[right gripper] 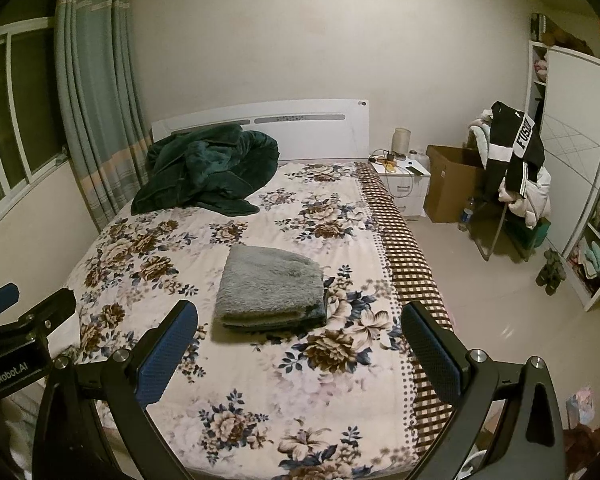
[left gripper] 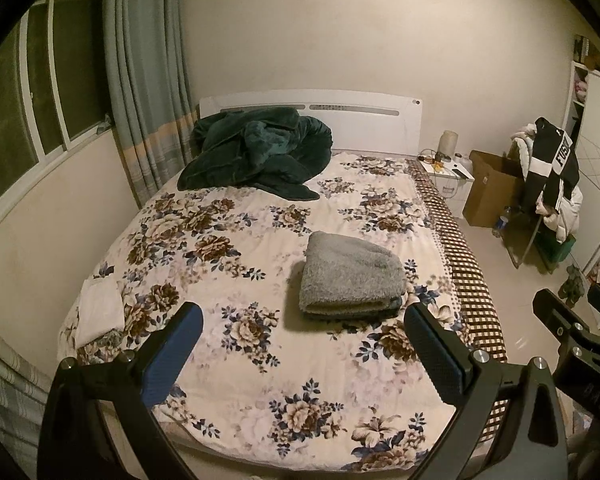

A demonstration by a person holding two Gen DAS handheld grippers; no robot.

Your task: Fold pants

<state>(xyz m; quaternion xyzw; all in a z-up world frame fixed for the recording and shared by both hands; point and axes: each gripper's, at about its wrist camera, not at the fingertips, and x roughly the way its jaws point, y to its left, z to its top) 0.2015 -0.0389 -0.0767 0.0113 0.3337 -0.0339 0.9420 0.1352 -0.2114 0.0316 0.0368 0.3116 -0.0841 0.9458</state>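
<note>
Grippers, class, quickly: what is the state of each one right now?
Left gripper: open, holding nothing.
Right gripper: open, holding nothing.

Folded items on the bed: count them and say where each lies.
2. The grey fleecy pants lie folded near the middle of the floral bedspread. A small white folded cloth sits at the bed's near-left edge. The dark green blanket may hide more.

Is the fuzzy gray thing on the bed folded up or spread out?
Folded. The gray pants sit as a neat stacked bundle on the flowered bedspread, with layered edges showing along the near side. Both grippers are open and away from it.
</note>
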